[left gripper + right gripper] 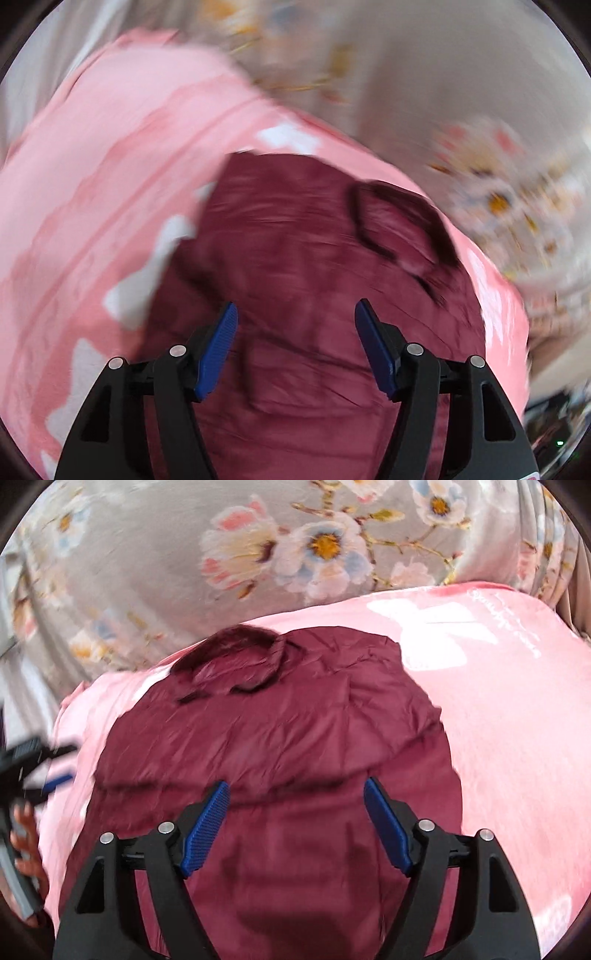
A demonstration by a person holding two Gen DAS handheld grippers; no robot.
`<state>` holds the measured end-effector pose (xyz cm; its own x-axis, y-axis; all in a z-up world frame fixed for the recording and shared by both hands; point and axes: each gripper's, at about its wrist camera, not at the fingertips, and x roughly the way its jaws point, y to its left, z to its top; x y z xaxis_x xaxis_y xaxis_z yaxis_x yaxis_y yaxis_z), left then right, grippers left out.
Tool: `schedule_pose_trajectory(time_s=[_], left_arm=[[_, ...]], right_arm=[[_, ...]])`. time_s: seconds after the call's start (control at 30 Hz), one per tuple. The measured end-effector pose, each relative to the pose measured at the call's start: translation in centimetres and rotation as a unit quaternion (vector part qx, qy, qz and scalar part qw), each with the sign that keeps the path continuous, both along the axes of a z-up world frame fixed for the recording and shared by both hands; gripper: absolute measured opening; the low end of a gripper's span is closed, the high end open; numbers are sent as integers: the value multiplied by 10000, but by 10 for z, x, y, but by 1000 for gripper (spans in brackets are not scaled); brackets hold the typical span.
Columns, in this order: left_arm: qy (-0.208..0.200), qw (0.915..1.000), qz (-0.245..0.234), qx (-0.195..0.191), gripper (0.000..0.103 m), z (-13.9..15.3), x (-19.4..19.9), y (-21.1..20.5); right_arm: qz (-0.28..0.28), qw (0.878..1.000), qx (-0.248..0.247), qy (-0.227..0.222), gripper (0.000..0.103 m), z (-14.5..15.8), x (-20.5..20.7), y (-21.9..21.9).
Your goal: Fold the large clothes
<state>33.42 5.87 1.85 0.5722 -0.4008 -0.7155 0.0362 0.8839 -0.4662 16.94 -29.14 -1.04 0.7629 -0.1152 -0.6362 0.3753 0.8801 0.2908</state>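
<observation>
A maroon puffy jacket [295, 258] lies spread on a pink blanket [92, 166], its dark fur-trimmed hood [399, 221] at the far end. My left gripper [295, 314] is open and empty, hovering above the jacket's body. The left wrist view is motion-blurred. In the right wrist view the jacket [277, 738] lies folded, with the hood [236, 653] at the top. My right gripper [295, 794] is open and empty above the jacket's lower part. The left gripper [40, 768] shows blurred at the left edge, held by a hand.
The pink blanket [498, 720] with white patterns covers the surface under the jacket. A grey floral sheet [184, 554] lies beyond it, also seen in the left wrist view [498, 184]. Dark clutter [550, 424] sits at the lower right edge.
</observation>
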Motion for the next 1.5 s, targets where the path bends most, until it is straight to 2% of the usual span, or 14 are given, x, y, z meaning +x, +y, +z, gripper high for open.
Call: schedule_pose_trajectory(time_s=[0.17,0.2,0.27,0.33,0.37,0.4,0.43,0.53,0.63,0.97,1.1,1.2,1.33,1.5], left_arm=[[533,9971,390,-387,64,-35,31,38],[595,9963,394,-471,62,-41,34,40],[724,9947,445,-578,60,-49,41,42],[726,9947,452,-577,41,-52,46,42],[736,9952,418,-482,21,-52,49,40],[735,9955,415,-423,3,-53,51,39],[708,9960,416,-366,1,-52,51,40],[494,9976,430,-221,0,-47,46,42],[372,9984,398,145,0,-49,40,35],[45,9904,265,1359,0,-66,33,7],[-267,9791,207,2007,3,-49,15,-6],[-700,9728,150,2202,6,-18,-3,-12],[-1158,9719,-141,2044,25,24,-10,-42],[-1144,9687,-546,2136,27,21,0,-106]], right_arm=[[-58,9990,253,371,69,-22,37,-20],[11,9984,343,454,62,-27,44,-22],[139,9973,495,525,23,-32,52,-23],[221,9984,434,302,5,-20,49,-21],[255,9990,353,128,4,-10,45,-19],[259,9994,201,-49,3,3,39,-16],[252,9994,44,-213,3,15,33,-14],[245,9987,-317,-329,3,28,23,-12],[223,9970,-704,227,3,2,38,-7],[250,9928,-768,881,4,-50,48,-4],[47,9929,-860,818,10,-33,32,-4],[-204,9938,-1036,336,17,0,16,-5],[48,9962,-869,-21,23,31,31,2],[431,9954,-830,205,23,15,72,25]])
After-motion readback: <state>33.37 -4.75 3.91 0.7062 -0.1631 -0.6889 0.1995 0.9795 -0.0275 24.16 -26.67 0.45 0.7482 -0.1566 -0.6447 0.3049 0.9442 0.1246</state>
